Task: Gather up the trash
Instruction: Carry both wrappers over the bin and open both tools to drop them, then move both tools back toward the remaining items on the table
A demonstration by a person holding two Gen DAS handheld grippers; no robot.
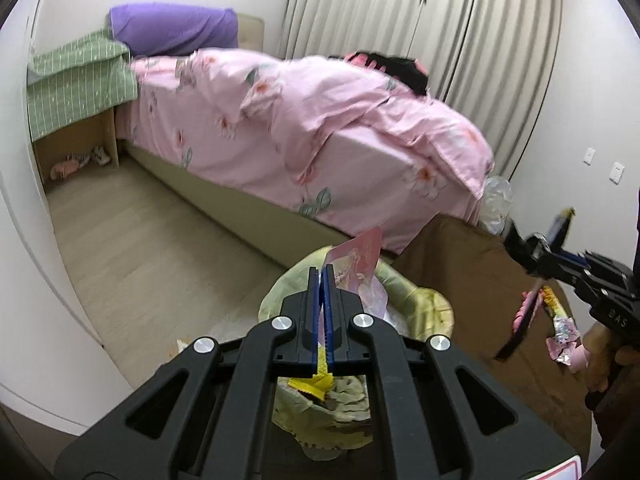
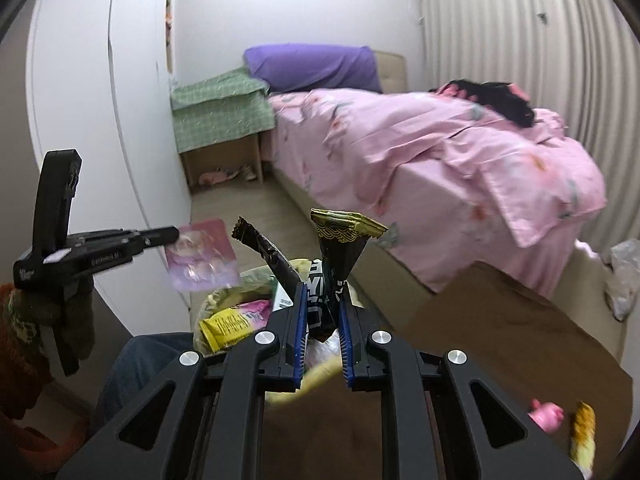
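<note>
My left gripper (image 1: 322, 270) is shut on a pink printed packet (image 1: 358, 260) and hangs over a bin lined with a yellow-green bag (image 1: 404, 300). In the right wrist view that left gripper (image 2: 174, 234) holds the same pink packet (image 2: 200, 258) to the left of the bin (image 2: 236, 286). My right gripper (image 2: 322, 294) is shut on a crumpled black wrapper with a gold edge (image 2: 344, 244). A second black wrapper (image 2: 262, 246) sticks up beside it. The right gripper (image 1: 516, 240) also shows at the right of the left wrist view.
A yellow packet (image 2: 226, 326) lies in the bin. On the brown table (image 2: 500, 340) lie a pink item (image 2: 546, 416) and a yellow wrapper (image 2: 582, 428). A pink-covered bed (image 1: 320, 128), a green-draped nightstand (image 1: 80, 92), curtains and a clear plastic bag (image 2: 624, 276) stand around.
</note>
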